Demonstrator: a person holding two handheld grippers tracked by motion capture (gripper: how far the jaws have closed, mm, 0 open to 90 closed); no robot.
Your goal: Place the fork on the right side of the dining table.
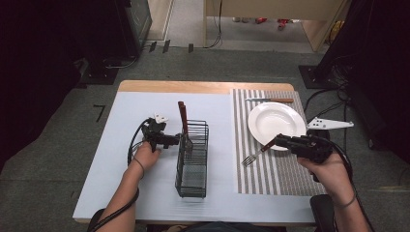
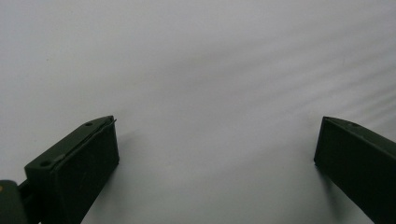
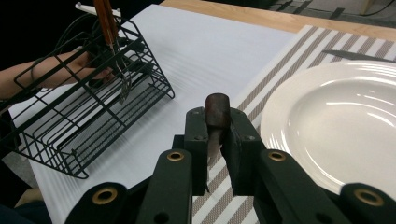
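My right gripper (image 1: 279,141) hovers over the striped placemat (image 1: 270,179), just in front of the white plate (image 1: 275,121). It is shut on the brown handle of a fork (image 1: 251,157), whose tines point down to the left above the mat. The right gripper view has the handle end (image 3: 217,109) pinched between the jaws of the right gripper (image 3: 215,135). My left gripper (image 1: 167,140) rests at the left side of the black wire basket (image 1: 193,159). In its own view the left gripper (image 2: 215,149) is open over the white table cover.
Brown-handled utensils (image 1: 183,116) stand upright in the far end of the basket (image 3: 70,126). A knife (image 1: 270,100) lies behind the plate (image 3: 341,121) on the mat. The white cover (image 1: 145,188) spans the table's left part; a wooden edge (image 1: 203,87) runs along the back.
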